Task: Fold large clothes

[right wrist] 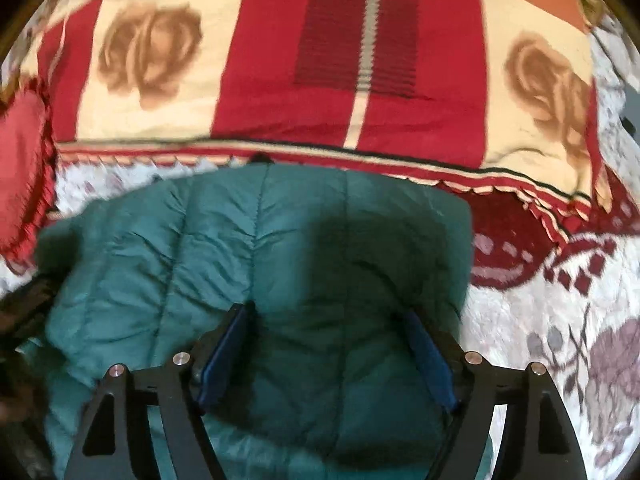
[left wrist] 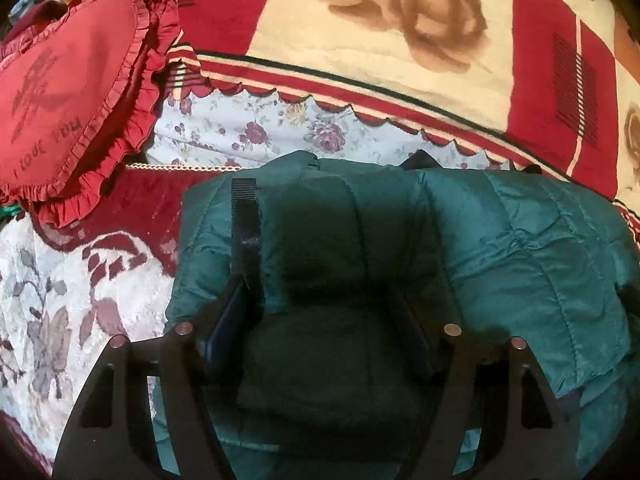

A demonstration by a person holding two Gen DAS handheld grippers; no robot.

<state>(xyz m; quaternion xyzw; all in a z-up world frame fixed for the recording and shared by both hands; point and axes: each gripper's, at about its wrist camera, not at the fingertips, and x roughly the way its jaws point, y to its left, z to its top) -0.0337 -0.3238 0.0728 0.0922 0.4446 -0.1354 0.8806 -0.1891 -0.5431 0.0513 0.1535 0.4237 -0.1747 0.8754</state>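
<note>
- Far to the left of the left gripper's (left wrist: pixel 320 300) jaws, a red heart-shaped cushion with a ruffled edge (left wrist: pixel 68 92) lies on the bed, well apart from the work.
- The left jaws stand apart. A puffed fold of the dark green quilted padded jacket (left wrist: pixel 500 240) bulges up between them, but whether the pads press on it I cannot tell; they seem to straddle it loosely.
- The jacket lies on the bed directly under and ahead of both pairs of jaws, already bundled into a thick block whose long axis runs left to right, across the line both grippers point along.
- The right gripper's (right wrist: pixel 328 344) jaws are also spread wide, its blue pads (right wrist: pixel 430 364) resting on either side of a quilted panel without pinching it.
- The block's right edge falls just right of the right jaws, so the right hand is nearer that end and the left hand nearer the left end.
- Beyond the jaws, past the jacket's far edge, lies a red and cream rose-patterned blanket (right wrist: pixel 360 60); to the right, the white and maroon floral bedspread (right wrist: pixel 560 300) shows bare.
</note>
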